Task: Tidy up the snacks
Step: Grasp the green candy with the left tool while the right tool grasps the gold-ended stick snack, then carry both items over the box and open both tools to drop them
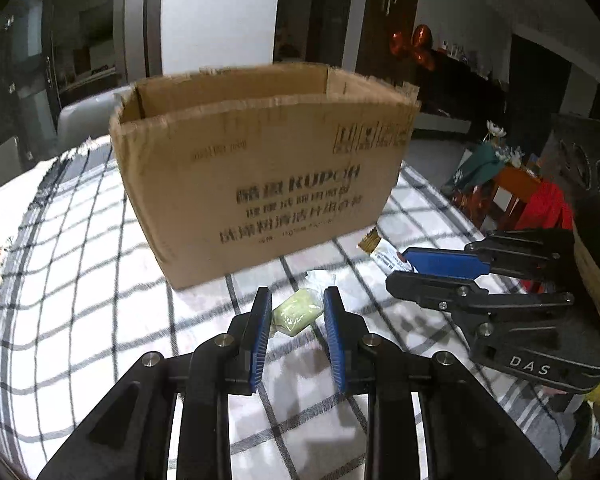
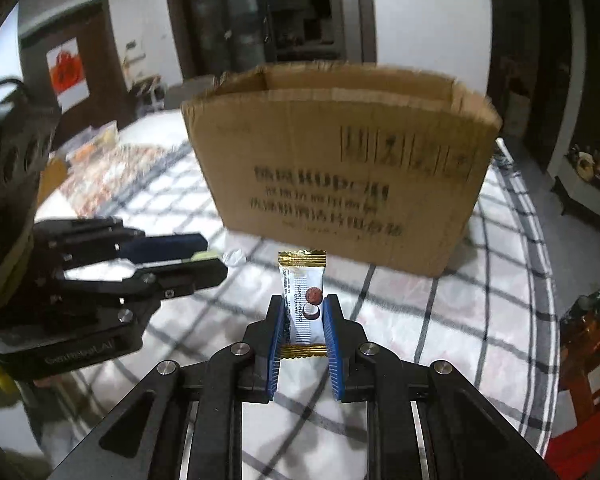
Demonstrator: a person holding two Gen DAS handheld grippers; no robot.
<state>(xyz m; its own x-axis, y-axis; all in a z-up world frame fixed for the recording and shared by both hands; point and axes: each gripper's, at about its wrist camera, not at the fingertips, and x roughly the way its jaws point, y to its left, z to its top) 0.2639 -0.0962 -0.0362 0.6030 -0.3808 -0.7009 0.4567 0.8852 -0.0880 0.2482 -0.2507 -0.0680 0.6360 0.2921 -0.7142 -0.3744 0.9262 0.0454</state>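
The right gripper (image 2: 303, 322) was clamped on a white, gold-edged snack packet (image 2: 302, 304) lifted above the checked tablecloth (image 2: 460, 320). The left gripper (image 1: 296, 312) pinched a pale green wrapped candy (image 1: 298, 312), though full contact was unclear, so it might have slipped. The cardboard box (image 1: 260, 184) stood just beyond, open-topped; its contents were hidden.
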